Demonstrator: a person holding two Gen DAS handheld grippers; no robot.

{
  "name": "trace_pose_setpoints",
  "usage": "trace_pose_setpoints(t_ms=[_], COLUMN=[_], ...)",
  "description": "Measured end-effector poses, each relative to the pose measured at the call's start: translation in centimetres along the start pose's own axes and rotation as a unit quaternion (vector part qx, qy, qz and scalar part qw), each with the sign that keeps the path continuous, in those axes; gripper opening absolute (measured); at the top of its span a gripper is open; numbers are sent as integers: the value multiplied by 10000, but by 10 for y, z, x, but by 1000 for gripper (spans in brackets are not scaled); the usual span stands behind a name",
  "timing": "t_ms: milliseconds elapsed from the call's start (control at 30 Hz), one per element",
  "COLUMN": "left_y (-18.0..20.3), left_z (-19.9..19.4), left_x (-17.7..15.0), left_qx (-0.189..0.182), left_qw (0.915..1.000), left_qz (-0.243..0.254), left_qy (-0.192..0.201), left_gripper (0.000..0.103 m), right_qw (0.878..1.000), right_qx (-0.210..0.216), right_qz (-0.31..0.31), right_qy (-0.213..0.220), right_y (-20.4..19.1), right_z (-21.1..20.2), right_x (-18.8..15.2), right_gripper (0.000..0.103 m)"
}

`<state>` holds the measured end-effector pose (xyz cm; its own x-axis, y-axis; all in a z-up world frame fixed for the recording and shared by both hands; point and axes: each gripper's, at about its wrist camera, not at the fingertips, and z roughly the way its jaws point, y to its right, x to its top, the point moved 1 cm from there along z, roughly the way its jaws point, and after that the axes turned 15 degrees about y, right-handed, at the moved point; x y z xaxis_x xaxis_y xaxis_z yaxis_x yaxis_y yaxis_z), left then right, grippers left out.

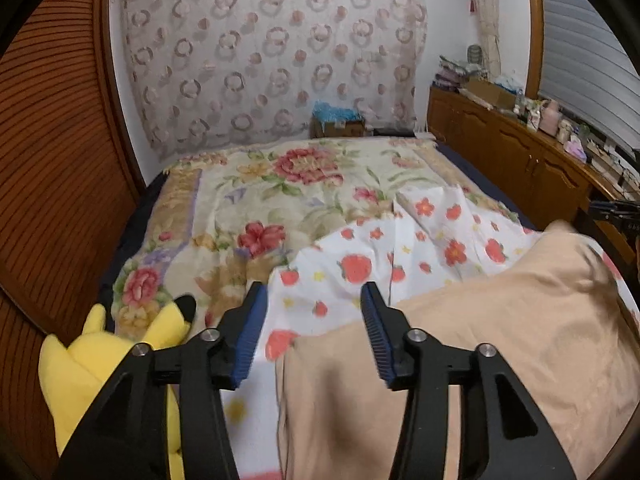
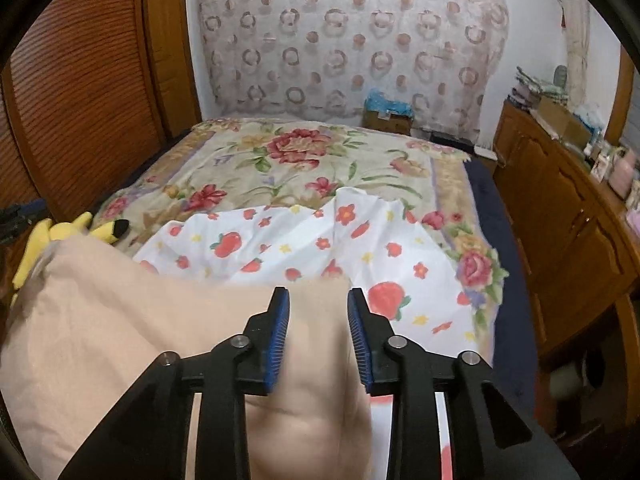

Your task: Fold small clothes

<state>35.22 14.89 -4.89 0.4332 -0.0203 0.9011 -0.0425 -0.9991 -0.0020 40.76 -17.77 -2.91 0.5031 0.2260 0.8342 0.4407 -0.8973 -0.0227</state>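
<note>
A peach-coloured garment (image 1: 500, 320) lies bunched at the near edge of the bed, on top of a white cloth printed with strawberries and flowers (image 1: 400, 248). My left gripper (image 1: 313, 288) is open above the garment's left edge, and its blue pads touch nothing. In the right wrist view the same peach garment (image 2: 120, 300) spreads to the left over the strawberry cloth (image 2: 300, 248). My right gripper (image 2: 319, 291) is open, with a fold of the peach fabric lying loose between its jaws.
A floral blanket (image 1: 260, 184) covers the bed. A yellow plush toy (image 1: 92, 356) sits at the near left corner. A slatted wooden wardrobe (image 1: 52, 160) stands on the left, a cluttered wooden cabinet (image 1: 520, 152) on the right, and a cardboard box (image 1: 338, 124) by the far wall.
</note>
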Motion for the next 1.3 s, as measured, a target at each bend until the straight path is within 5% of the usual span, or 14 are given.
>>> trace_pose_setpoints(t_ms=[267, 333, 567, 1133, 1300], left_y=[6, 6, 11, 12, 9], left_z=[-48, -57, -69, -82, -87], left_x=[-39, -50, -80, -93, -90], left_qx=[-104, 3, -19, 172, 233], left_qw=[9995, 9993, 9973, 9965, 9961], left_qz=[25, 14, -68, -289, -430], left_qy=[-294, -363, -729, -766, -735], left_gripper=[74, 74, 74, 74, 57], right_qw=[9986, 9983, 9964, 9970, 9984], right_qx=[220, 214, 318, 126, 42], right_qz=[427, 445, 564, 621, 452], right_qy=[-206, -317, -540, -447, -330], right_y=[0, -2, -3, -4, -14], right_z=[-50, -62, -93, -65, -68], right_x=[-55, -70, -95, -88, -97], right_gripper=[37, 46, 47, 47, 47])
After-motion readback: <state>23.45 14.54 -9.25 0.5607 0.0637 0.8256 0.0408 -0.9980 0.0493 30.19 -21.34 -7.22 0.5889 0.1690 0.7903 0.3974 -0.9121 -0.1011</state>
